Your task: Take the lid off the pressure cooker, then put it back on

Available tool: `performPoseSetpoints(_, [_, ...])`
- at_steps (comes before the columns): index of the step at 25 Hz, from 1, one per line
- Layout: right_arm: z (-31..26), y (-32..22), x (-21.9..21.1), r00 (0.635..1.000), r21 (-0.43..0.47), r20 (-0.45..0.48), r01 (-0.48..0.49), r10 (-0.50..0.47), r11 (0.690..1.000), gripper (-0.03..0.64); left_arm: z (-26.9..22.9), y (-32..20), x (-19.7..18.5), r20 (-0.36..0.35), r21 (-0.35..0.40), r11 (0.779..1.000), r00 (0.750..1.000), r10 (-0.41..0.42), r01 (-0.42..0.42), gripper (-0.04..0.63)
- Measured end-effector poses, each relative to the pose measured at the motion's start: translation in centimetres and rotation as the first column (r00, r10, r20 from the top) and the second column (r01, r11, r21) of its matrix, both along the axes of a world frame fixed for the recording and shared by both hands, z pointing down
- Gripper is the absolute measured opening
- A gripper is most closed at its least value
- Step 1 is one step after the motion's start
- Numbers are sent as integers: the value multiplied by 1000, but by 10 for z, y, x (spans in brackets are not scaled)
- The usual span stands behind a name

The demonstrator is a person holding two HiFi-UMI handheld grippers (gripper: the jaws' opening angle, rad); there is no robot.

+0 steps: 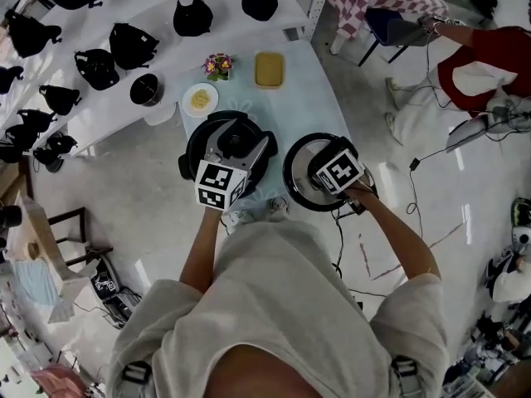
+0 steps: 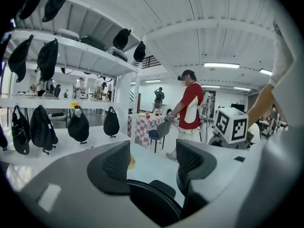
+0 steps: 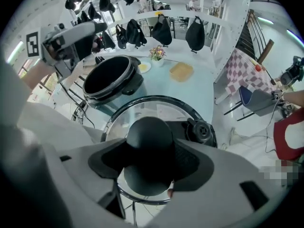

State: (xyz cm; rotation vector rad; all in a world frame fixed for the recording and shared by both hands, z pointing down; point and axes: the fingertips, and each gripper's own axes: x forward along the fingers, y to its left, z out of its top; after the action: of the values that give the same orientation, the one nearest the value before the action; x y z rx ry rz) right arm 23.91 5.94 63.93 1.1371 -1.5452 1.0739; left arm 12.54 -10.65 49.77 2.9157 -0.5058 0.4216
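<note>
The right gripper [image 3: 149,158] has its fingers [image 3: 192,158] clamped on the black knob [image 3: 148,137] of the glass lid [image 3: 156,101]. The knob fills the gap between them and hides the lid's centre. The lid is off the open pot [image 3: 111,77], which stands beyond the fingers to their left on the counter [image 3: 190,87]; whether the lid rests on anything cannot be told. In the head view, its marker cube [image 1: 338,172] covers these fingers. The left gripper [image 2: 152,163] has its fingers [image 2: 116,163] apart and empty, and below them only a dark curved edge shows, cut off by the frame.
</note>
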Motion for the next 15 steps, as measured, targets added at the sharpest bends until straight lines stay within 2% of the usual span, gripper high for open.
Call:
performPoseSetpoints(6, [53, -12, 2, 999, -9, 23, -33, 33, 999, 272, 0, -6, -7, 6, -5, 1000, 1000, -26, 26, 291])
performPoseSetpoints(13, [109, -27, 14, 997, -12, 5, -78, 78, 997, 272, 1, -11, -9, 28, 1, 999, 999, -46, 46, 291])
performPoseSetpoints(15, [120, -29, 20, 996, -16, -29, -83, 82, 996, 272, 1, -9, -11, 38, 6, 999, 998, -48, 48, 291])
